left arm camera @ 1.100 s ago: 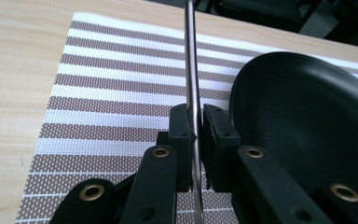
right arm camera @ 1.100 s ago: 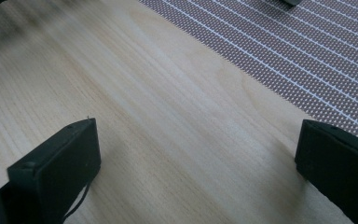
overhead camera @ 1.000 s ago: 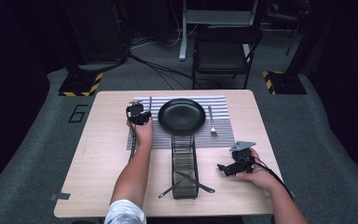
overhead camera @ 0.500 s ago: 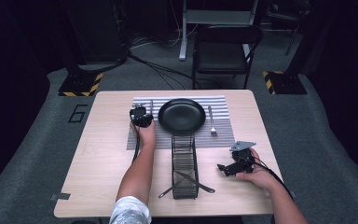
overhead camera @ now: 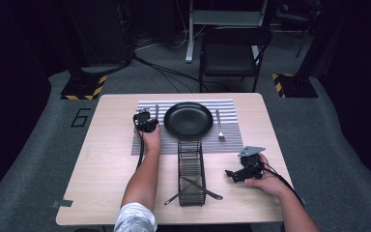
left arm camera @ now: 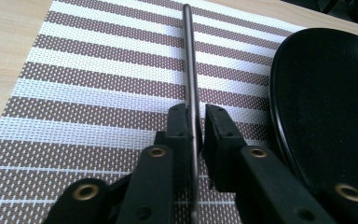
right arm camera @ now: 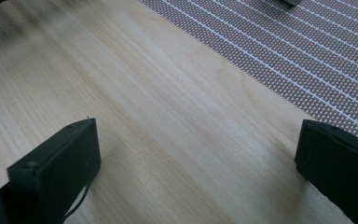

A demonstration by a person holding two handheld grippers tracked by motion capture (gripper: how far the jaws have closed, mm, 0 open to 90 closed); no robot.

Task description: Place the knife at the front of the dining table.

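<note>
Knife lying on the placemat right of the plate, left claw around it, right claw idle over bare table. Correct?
One slip: the knife lies left of the plate, not right; the fork is on the right. The high view shows it. The rest holds: the left claw is around the knife on the placemat, its jaws just opening, and the right claw is over bare table.

Both grippers are black. The left gripper [left arm camera: 196, 135] has blocky jaws with brass-ringed screw holes. The right gripper [overhead camera: 235, 174] carries a grey three-cornered plate and a trailing black cable. A white sleeve [overhead camera: 134, 217] sits at the bottom edge.
</note>
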